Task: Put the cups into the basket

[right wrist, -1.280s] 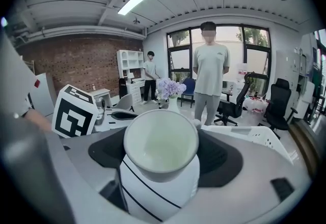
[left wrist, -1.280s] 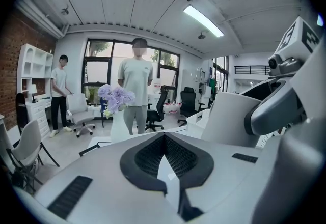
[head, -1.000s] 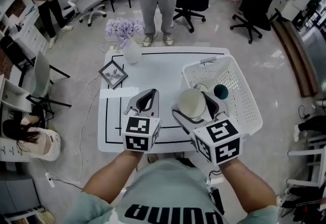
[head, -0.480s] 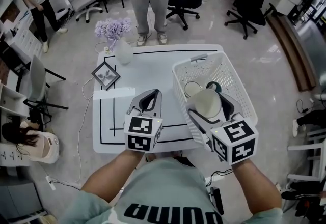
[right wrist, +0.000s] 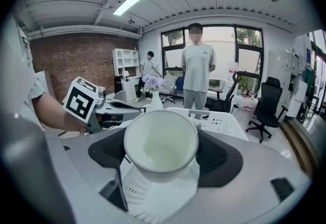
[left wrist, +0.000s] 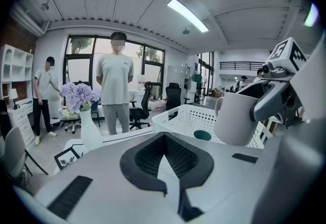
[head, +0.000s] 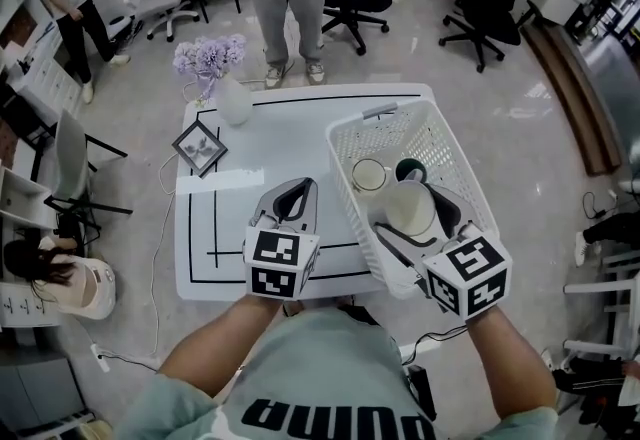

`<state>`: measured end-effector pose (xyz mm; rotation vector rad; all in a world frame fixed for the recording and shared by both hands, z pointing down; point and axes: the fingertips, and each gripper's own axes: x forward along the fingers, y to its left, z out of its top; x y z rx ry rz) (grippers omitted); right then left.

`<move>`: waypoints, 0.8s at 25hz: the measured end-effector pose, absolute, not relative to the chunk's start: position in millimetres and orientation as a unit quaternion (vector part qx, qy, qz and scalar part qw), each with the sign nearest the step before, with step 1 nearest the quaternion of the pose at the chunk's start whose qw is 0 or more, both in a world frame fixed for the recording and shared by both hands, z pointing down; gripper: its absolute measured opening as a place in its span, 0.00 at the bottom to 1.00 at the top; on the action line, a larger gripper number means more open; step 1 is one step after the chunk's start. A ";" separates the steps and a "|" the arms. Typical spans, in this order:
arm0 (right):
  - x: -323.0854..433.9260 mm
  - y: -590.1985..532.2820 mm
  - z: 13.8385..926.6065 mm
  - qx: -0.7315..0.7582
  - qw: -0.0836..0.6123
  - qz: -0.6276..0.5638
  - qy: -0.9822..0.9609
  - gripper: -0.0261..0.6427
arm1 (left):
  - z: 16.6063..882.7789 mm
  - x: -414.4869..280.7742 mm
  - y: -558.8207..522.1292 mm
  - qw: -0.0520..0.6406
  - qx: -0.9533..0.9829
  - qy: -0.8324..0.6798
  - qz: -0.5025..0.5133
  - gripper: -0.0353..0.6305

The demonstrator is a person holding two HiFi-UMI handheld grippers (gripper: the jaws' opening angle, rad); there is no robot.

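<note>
Right gripper view: my right tongs [right wrist: 163,159] are clamped on a white cup [right wrist: 161,139], its mouth toward the camera. In the head view, lower right of centre, that cup hangs over the near end of the basket [head: 440,143]. A second white cup [head: 368,174] and a teal cup [head: 410,170] sit inside. My left tongs [left wrist: 164,139] are closed on nothing, above the surface [head: 280,143].

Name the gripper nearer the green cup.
Right. The right gripper, shut on a white cup, hangs over the basket just short of the green cup; the left gripper is over the table, outside the basket.
</note>
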<state>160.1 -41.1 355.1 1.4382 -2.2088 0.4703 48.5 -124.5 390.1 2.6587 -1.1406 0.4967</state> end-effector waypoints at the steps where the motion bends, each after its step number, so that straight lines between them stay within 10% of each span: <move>1: 160.4 -41.0 356.2 0.514 0.230 0.170 -0.809 0.64 | 390.9 50.2 -123.9 0.103 0.901 -0.387 0.169 0.06; 20: 161.4 -34.0 409.3 0.308 0.321 0.119 -0.888 0.64 | 419.4 59.7 -117.2 0.130 0.876 -0.425 0.187 0.06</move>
